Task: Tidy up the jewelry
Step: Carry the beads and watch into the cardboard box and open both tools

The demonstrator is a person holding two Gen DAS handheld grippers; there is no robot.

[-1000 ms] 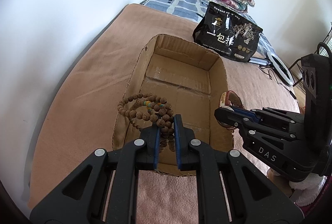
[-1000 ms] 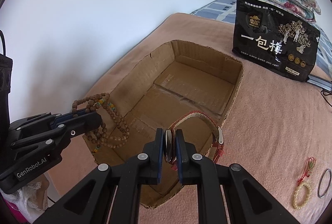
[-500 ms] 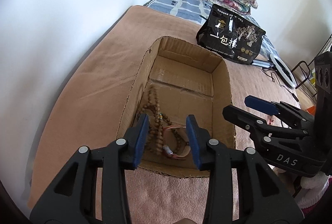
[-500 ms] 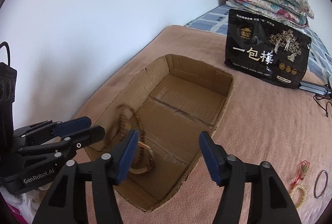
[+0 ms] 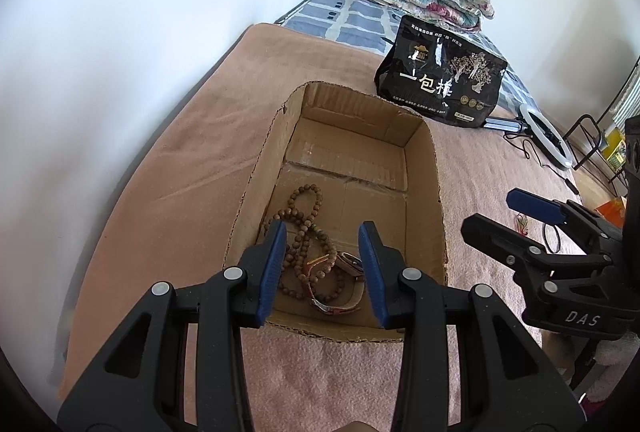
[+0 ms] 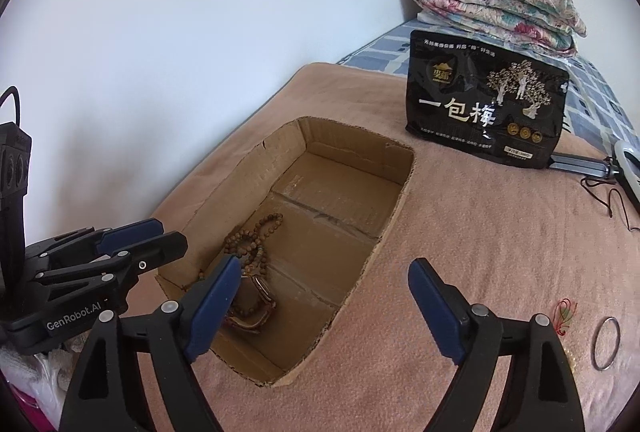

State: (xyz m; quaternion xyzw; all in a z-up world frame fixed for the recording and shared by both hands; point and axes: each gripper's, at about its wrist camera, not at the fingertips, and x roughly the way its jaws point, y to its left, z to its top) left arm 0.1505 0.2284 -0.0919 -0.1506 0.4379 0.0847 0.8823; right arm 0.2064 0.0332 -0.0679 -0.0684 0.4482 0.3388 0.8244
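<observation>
In the cardboard box (image 5: 424, 136) — beads (image 5: 308, 228), watch (image 5: 348, 262); grippers empty.

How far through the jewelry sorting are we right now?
Done: the wooden bead necklace and the watch lie inside the cardboard box. In hand: nothing; the left tool and right tool are open, the right's jaws having just widened. Left: the metal ring and red-corded charm on the blanket.

White wall (image 5: 120, 32), pink-blanketed bed (image 6: 480, 232)
</observation>
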